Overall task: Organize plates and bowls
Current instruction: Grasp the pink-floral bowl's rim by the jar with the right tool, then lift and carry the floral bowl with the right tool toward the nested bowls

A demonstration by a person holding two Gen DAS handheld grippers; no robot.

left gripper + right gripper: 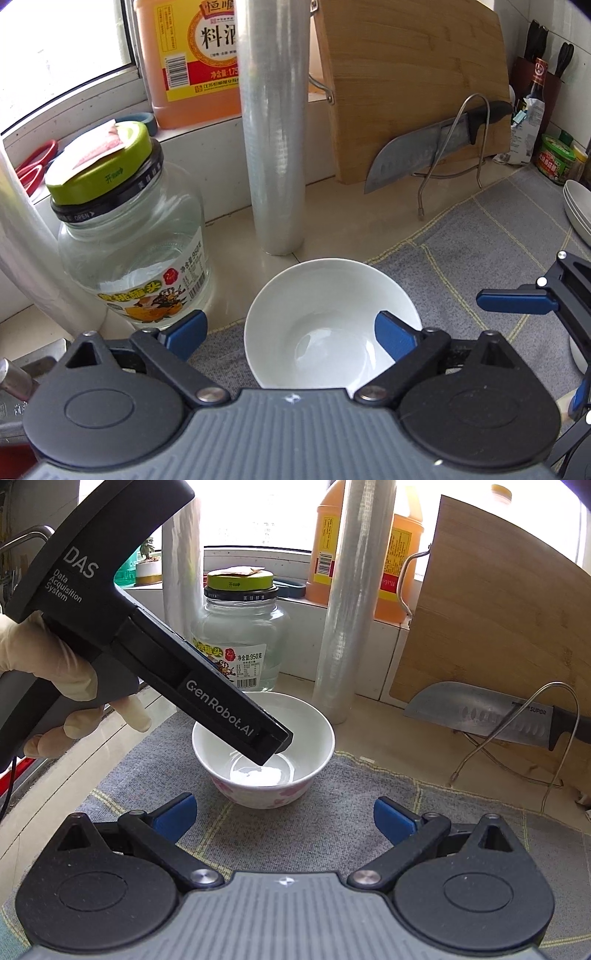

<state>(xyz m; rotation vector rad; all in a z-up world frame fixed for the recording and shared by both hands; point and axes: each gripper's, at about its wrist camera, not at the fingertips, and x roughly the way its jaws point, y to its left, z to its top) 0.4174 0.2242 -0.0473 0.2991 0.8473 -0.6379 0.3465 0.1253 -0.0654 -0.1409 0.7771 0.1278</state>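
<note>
At the bottom of the left wrist view, the left gripper (291, 332) is wide open and holds nothing. One blue finger is outside the white bowl (328, 325) and the other is over its inside, so the rim sits between them but is not pinched. I think the step is grabbing this bowl, and the next move is to squeeze the rim.

In the right wrist view, the right gripper (284, 818) is also wide open and empty, low in the frame, just in front of the bowl.

The bowl stands upright, mouth up, on the grey mat (480, 266). It is round, so it has no long side.

Farther back stand a glass jar (129, 243) and a plastic wrap roll (275, 129). More white dishes (578, 210) are stacked at the right edge.
</note>
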